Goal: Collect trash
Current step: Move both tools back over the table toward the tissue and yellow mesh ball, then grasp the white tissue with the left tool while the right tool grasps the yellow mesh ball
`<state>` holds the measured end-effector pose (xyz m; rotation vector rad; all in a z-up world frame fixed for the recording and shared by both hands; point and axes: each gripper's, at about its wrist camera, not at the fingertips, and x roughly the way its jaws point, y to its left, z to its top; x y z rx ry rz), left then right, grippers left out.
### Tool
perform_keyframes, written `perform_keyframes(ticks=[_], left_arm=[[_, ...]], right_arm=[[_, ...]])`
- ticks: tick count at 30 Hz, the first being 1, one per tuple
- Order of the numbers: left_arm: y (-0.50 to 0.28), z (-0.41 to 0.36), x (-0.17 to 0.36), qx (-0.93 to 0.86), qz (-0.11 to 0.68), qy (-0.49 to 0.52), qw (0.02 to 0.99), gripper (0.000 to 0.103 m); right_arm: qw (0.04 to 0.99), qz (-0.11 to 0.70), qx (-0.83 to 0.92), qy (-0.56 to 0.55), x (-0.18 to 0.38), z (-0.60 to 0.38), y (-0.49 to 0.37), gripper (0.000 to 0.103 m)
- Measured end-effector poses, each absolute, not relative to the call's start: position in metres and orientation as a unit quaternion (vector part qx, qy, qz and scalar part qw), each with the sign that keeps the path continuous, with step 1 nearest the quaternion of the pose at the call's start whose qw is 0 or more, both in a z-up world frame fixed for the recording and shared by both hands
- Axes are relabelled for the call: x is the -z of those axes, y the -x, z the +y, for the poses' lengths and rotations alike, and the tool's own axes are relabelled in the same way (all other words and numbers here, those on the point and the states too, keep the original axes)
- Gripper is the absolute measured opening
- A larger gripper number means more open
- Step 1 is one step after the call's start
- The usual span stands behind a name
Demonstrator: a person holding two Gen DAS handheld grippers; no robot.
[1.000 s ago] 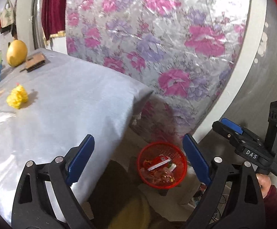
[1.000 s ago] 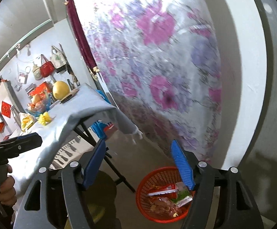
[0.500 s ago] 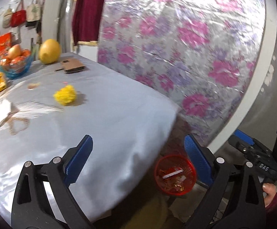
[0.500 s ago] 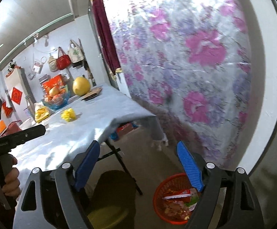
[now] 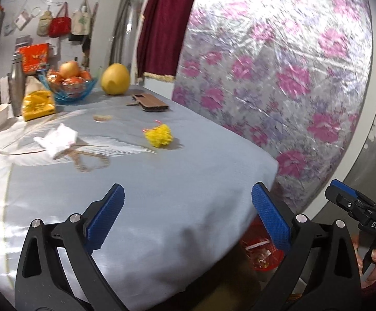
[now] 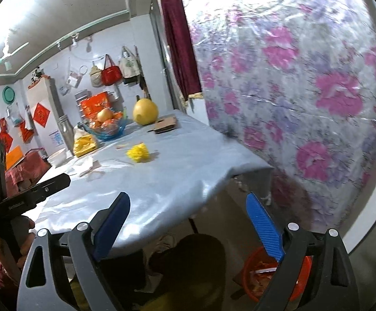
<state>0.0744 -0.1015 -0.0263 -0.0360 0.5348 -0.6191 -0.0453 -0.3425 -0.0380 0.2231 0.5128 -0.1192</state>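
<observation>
The red mesh plastic basket [image 5: 263, 256] sits half hidden below the grey-clothed surface [image 5: 162, 194] edge (its wrappers too blurred to identify), one blue pad covering its rim.

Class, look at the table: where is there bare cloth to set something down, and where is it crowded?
Bare: the near stretch of the grey tablecloth, between the yellow wad and the table's near edge. Crowded: the far end, around the fruit bowl, yellow packet and crumpled tissue.

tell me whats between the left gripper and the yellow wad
Only bare grey cloth lies between the left gripper and the yellow wad, as the left wrist view shows.
</observation>
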Motion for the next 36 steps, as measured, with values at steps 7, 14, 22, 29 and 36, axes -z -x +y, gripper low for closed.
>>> perform_keyframes(ticks=[7,14,22,29,36], left_arm=[[-0.086,-0.056,0.026,0.261,0.246,0.038,0.933,0.096],[-0.115,-0.028,0.027,0.237,0.259,0.078,0.933,0.096],[-0.178,-0.013,0.029,0.198,0.306,0.073,0.928,0.096],[-0.270,-0.012,0.031,0.169,0.366,0.050,0.914,0.096],[-0.339,-0.020,0.073,0.127,0.449,0.052,0.883,0.096]], right_arm=[[0.960,0.261,0.033,-0.095,0.036,-0.305,0.022,0.093],[0.957,0.271,-0.002,-0.100,0.044,-0.286,-0.009,0.095],[0.950,0.288,-0.026,-0.120,0.059,-0.287,-0.064,0.095],[0.946,0.297,-0.039,-0.128,0.070,-0.282,-0.100,0.095],[0.937,0.324,-0.037,-0.123,0.076,-0.286,-0.165,0.095]])
